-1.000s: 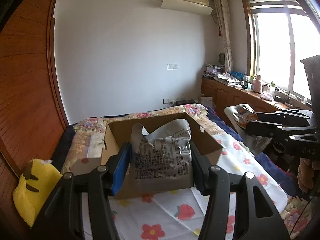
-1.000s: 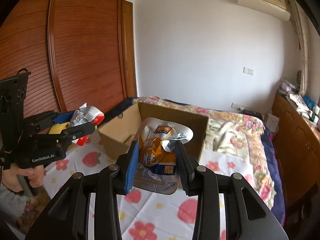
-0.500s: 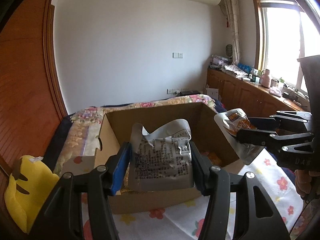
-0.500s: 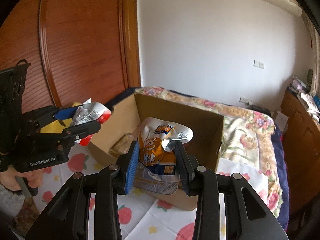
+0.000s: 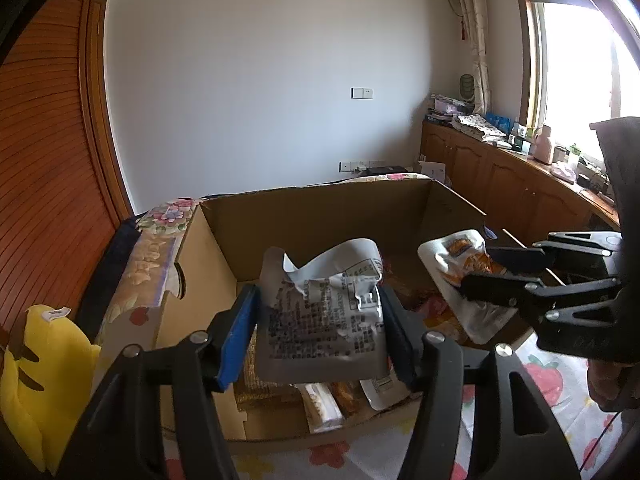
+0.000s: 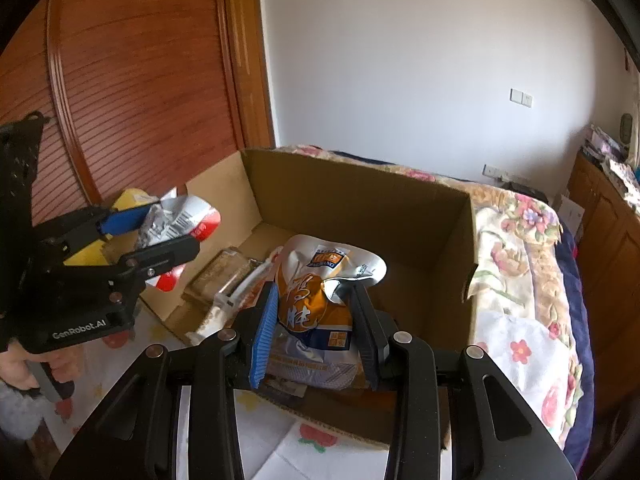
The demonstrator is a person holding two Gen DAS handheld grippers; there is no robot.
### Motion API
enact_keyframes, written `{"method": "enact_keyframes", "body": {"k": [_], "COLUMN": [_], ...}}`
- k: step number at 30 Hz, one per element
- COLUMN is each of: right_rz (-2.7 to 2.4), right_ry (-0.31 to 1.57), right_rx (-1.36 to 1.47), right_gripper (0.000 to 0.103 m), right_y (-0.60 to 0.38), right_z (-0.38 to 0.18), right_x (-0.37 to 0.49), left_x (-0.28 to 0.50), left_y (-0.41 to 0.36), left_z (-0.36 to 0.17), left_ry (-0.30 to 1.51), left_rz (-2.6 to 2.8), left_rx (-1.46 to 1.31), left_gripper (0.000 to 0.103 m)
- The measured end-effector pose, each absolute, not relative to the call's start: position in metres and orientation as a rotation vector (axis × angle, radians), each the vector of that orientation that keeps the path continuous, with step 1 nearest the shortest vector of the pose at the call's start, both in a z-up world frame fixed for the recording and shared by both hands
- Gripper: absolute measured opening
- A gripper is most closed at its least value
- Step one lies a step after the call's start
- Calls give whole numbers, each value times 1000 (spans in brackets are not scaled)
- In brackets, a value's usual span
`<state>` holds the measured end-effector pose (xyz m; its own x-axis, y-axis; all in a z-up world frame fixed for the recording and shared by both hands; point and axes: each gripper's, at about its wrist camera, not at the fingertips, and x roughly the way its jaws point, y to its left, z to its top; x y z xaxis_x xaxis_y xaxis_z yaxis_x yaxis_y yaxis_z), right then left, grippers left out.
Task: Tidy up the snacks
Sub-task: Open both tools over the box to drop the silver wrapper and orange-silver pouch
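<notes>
An open cardboard box (image 5: 320, 208) stands on the bed with several snack packs (image 5: 320, 404) on its floor. My left gripper (image 5: 318, 300) holds a crumpled silver packet (image 5: 320, 328) over the box's near left part. Its jaws are opening, and the pads still touch the packet. From the right wrist view that packet (image 6: 188, 216) shows silver and red in the left gripper (image 6: 160, 232). My right gripper (image 6: 315, 296) is shut on an orange and white packet (image 6: 332, 260) above the box (image 6: 360, 200). The right gripper (image 5: 480, 266) also shows in the left wrist view.
The bed carries a flowered sheet (image 6: 520, 344). A yellow plush toy (image 5: 36, 360) lies left of the box. A wooden wardrobe (image 6: 140, 80) rises on the left, and low wooden cabinets (image 5: 500, 184) run under the window on the right. A person's hand (image 6: 16, 364) grips the left handle.
Both grippers have come forward and down from short of the box to over its opening, each still carrying its packet. The box's floor and its snacks have come into view.
</notes>
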<state>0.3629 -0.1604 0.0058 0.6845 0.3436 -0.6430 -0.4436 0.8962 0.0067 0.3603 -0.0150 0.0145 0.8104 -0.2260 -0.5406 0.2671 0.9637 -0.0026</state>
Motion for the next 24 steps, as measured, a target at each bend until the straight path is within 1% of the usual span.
{"method": "enact_keyframes", "body": {"k": [13, 17, 18, 19, 20, 22, 24], "right_rz": [432, 434, 435, 434, 433, 443, 446], "right_ry": [733, 739, 739, 740, 737, 737, 734], "right_rx": [-123, -112, -112, -123, -124, -114, -116], "right_gripper": [37, 38, 39, 45, 46, 48, 49], "right_y": [-164, -166, -164, -163, -162, -162, -160], "right_z": [-12, -14, -14, -15, -16, -16, -16], "right_x": [378, 380, 380, 380, 380, 380, 377], "left_x": [375, 373, 372, 371, 371, 368, 365], "left_y": [-11, -11, -10, -10, -10, -10, -10], "left_z": [-3, 0, 1, 1, 2, 3, 5], "left_ry": [626, 616, 615, 615, 616, 614, 610], "left_rz": [-229, -223, -225, -225, -226, -222, -215], "left_rx": [52, 52, 48, 45, 46, 55, 60], "left_gripper": [64, 71, 72, 72, 72, 72, 72]}}
